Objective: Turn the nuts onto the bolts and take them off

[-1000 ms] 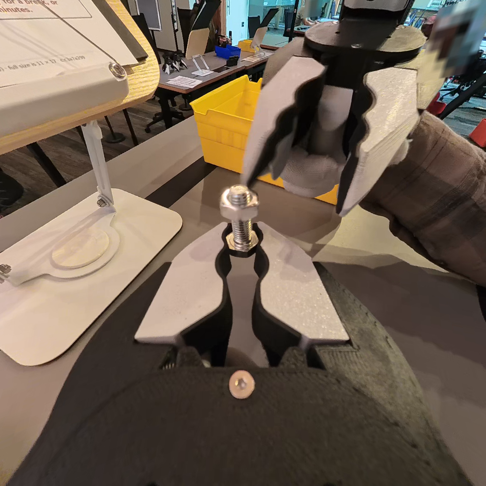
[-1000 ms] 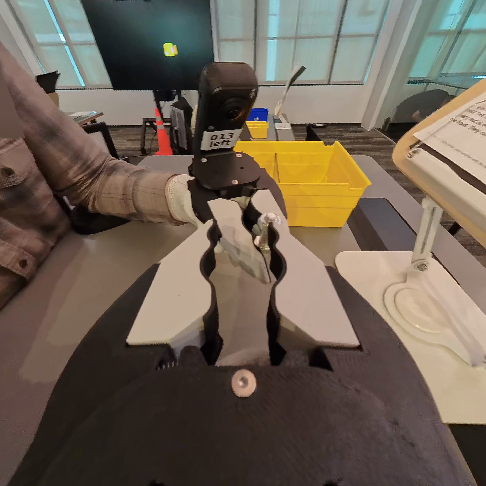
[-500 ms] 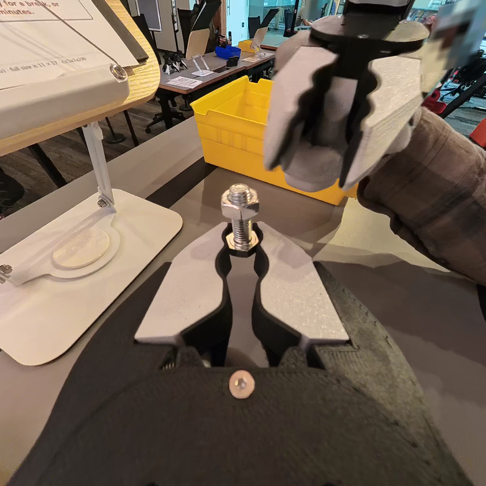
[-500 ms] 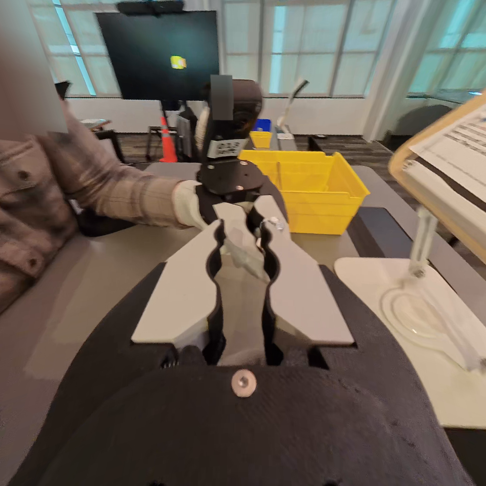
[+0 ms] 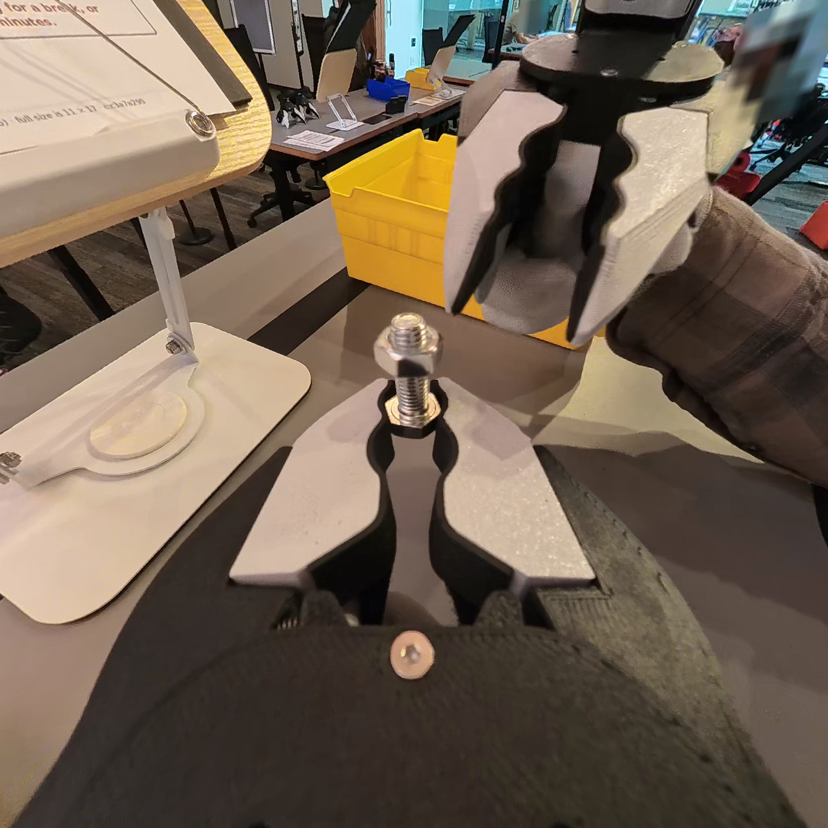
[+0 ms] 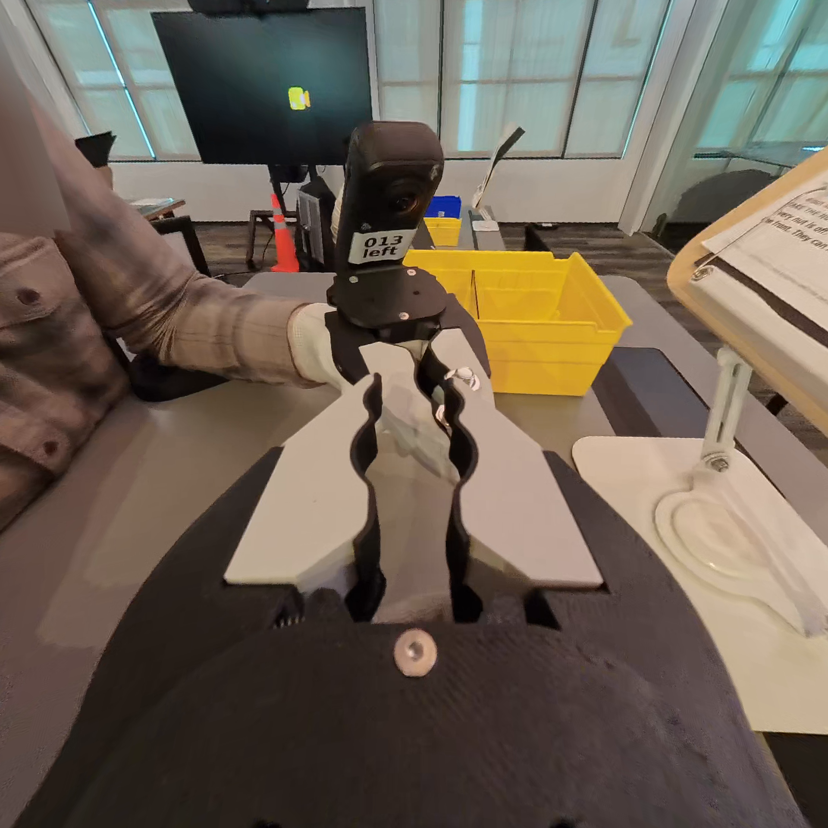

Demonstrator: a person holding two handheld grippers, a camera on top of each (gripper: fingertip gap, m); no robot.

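Grey tabletop [image 5: 278, 286], matte, in an open workroom with tall windows, a dark screen [image 6: 269, 85] on a stand and an orange cone [image 6: 283, 242] on the floor behind. Landmark: the yellow bin [image 5: 394, 233], standing at the far side of the tabletop.

Left hand-held gripper [image 5: 410, 403] sits just in front of the bin, its jaws closed onto the head of the bolt [image 5: 411, 398], which stands upright. The nut [image 5: 407, 356] is threaded near the top of the bolt, with a few threads showing above it.

Right hand-held gripper [image 5: 515, 313] hangs above and to the right of the bolt, in front of the bin, tips pointing down. Jaws parted by a moderate gap, nothing between them, clear of the nut. A gloved hand [image 5: 528, 286] and plaid sleeve [image 5: 735, 340] hold it.

Left of the bin: white stand base [image 5: 148, 448] on the tabletop, its post carrying a tilted wooden board [image 5: 242, 112] with paper sheets, overhanging that side.

Open tabletop between the bolt and the stand base, and to the right under the sleeve. The bin wall closes the far side. More tables with small items behind the bin.
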